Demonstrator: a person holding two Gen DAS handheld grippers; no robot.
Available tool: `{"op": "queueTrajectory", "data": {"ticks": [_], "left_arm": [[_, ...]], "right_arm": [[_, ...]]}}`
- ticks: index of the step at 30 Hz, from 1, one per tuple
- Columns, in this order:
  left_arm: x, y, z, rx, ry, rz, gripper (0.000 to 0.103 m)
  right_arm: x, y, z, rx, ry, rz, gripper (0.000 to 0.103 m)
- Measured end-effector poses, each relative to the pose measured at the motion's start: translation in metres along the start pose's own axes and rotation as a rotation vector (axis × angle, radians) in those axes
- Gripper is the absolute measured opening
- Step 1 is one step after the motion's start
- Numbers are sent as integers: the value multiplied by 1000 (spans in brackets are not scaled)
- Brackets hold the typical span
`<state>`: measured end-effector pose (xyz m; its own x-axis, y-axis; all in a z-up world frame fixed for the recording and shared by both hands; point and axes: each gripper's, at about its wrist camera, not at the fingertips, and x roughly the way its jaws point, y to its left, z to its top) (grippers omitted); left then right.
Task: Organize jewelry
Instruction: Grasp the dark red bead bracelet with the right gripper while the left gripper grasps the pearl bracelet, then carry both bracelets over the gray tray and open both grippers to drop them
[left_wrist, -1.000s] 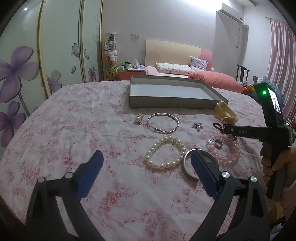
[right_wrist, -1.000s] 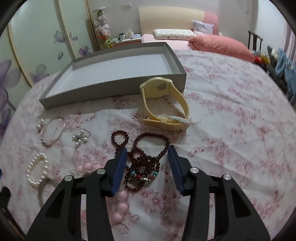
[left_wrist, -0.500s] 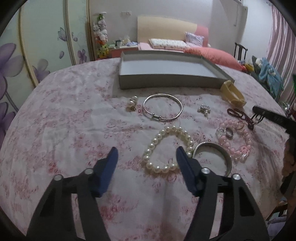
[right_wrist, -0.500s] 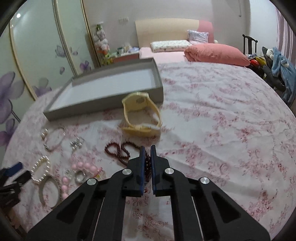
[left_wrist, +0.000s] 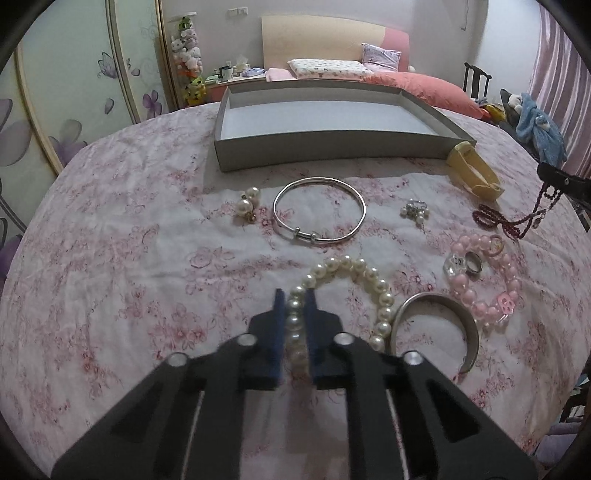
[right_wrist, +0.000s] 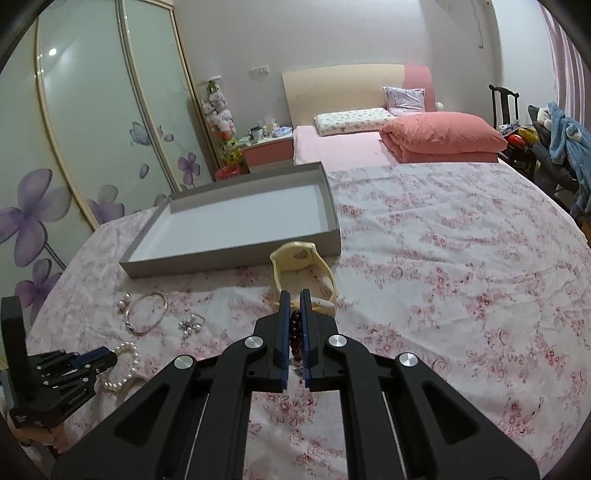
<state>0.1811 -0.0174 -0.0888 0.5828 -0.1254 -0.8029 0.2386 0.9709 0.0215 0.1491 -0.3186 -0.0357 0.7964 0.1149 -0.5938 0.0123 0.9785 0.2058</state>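
- Between the blue pads of the left gripper sits one side of the pearl bracelet; the fingers are pinched narrow onto a short run of its beads, low over the floral tablecloth and on the near side of the grey tray.
- That gripper points straight toward the tray, its black arms spreading back to the lower edge of the left wrist view.
- Round white pearls form the bracelet's closed loop, which lies flat on the cloth, its long axis running from the pads away toward the tray.
- Just right of the loop lies a wide silver cuff, open side facing away from the tray.
- Between the pads of the right gripper, closed to a thin slot, a strand of the dark red bead string is clamped.
- From the left wrist view that string hangs from the right gripper's tip and trails down to the cloth, its remaining loops lying there to the right of the tray's near right corner.
- Its beads are small, dark maroon and glossy, with the gripped run lined up along the fingers.
- A cream watch lies on its side, touching or nearly touching the tray's near wall.
- A thin silver bangle lies flat in front of the tray, a pink bead bracelet farther right.
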Motion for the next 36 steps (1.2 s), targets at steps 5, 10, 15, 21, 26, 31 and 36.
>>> {"op": "queueTrajectory", "data": {"ticks": [5,10,15,21,26,31,36], "left_arm": [[-3,-1,-1,13,-14,-13,10],[-22,1,3,10,-92,-24,10],[-53,0,13,2,-206,-37,10],[-83,-4,30,-6,-323,-32,10],[-98,-4,47,-21,-386,-26,10],[-108,-8,67,-25,-443,-17,10],[-111,-10,89,-29,-493,-7,10]], "right_arm": [[-7,6,4,-12,-24,13,6],[-16,12,11,-22,-58,32,6],[-28,19,20,-33,-122,57,6],[-38,31,30,-62,-192,79,6],[-41,40,40,-67,-226,104,6],[-45,49,52,-71,-270,124,6],[-48,58,75,-77,-320,141,6]]}}
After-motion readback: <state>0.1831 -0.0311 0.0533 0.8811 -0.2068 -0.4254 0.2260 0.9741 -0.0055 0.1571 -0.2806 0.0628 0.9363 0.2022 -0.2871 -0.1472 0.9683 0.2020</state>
